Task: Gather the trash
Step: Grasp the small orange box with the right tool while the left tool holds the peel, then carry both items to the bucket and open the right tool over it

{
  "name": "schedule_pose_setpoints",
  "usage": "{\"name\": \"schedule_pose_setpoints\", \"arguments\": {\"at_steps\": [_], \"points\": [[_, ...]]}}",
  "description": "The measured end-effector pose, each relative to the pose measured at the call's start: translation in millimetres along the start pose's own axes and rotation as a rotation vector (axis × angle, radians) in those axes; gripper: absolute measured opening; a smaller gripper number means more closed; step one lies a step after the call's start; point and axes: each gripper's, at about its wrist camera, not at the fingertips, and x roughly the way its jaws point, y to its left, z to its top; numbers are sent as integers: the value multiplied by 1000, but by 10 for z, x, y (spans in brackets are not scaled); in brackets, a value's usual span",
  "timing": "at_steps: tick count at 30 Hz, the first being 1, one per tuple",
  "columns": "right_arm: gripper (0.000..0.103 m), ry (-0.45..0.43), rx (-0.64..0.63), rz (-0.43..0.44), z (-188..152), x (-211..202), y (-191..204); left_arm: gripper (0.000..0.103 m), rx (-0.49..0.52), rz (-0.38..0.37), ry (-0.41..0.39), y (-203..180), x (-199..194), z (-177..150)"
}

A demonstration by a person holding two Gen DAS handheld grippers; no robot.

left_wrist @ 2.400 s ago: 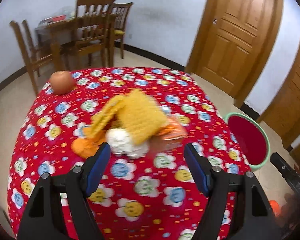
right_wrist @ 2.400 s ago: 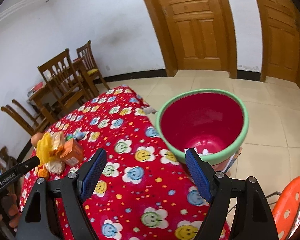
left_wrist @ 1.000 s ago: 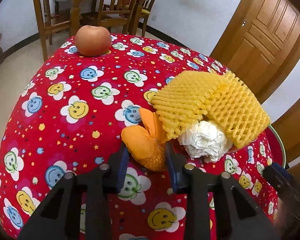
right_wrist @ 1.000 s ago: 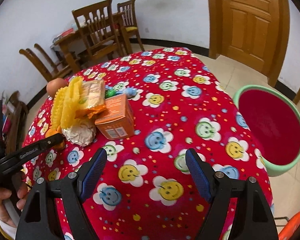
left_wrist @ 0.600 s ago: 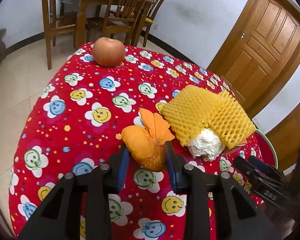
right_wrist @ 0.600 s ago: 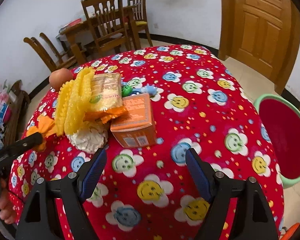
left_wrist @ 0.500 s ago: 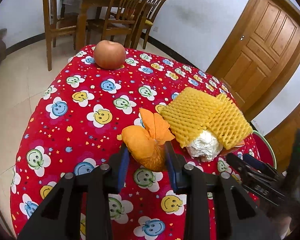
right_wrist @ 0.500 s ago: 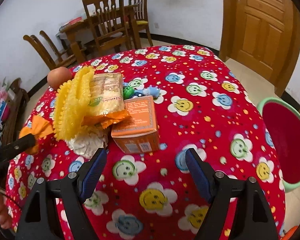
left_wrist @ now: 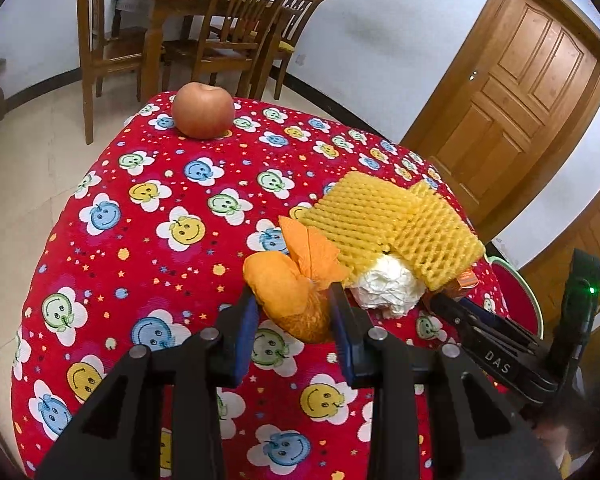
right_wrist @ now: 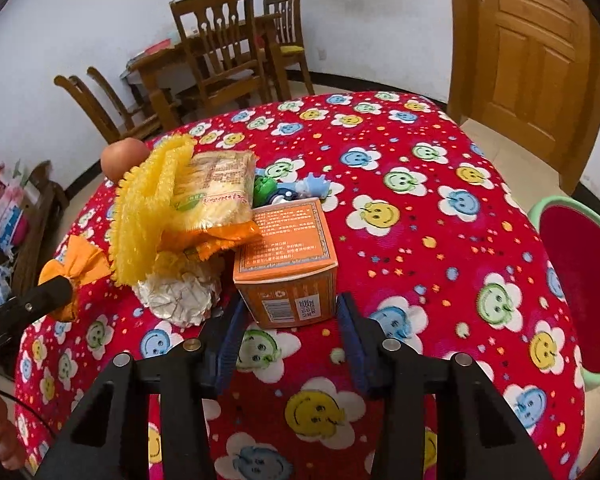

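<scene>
My left gripper is shut on an orange peel and holds it just above the red smiley tablecloth. Behind it lie a yellow foam net and a crumpled white paper ball. My right gripper is open, its fingers on either side of the near end of an orange carton box, not clamped. A snack wrapper lies on the foam net above the paper ball. The peel shows at the left.
A red bin with a green rim stands on the floor off the table's right edge. An apple sits at the table's far corner. Small green and blue toys lie behind the box. Wooden chairs and doors stand behind.
My right gripper has swung from the bin to the table and closed in around the orange box, its jaws narrowing. My left gripper shut on the peel and raised it slightly.
</scene>
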Motion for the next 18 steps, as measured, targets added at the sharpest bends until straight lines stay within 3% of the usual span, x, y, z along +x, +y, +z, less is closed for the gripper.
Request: {"name": "schedule_pose_setpoints", "arguments": {"at_steps": [18], "points": [[46, -137, 115, -11, -329, -806, -442, 35, 93, -103, -18, -559, -175, -42]]}}
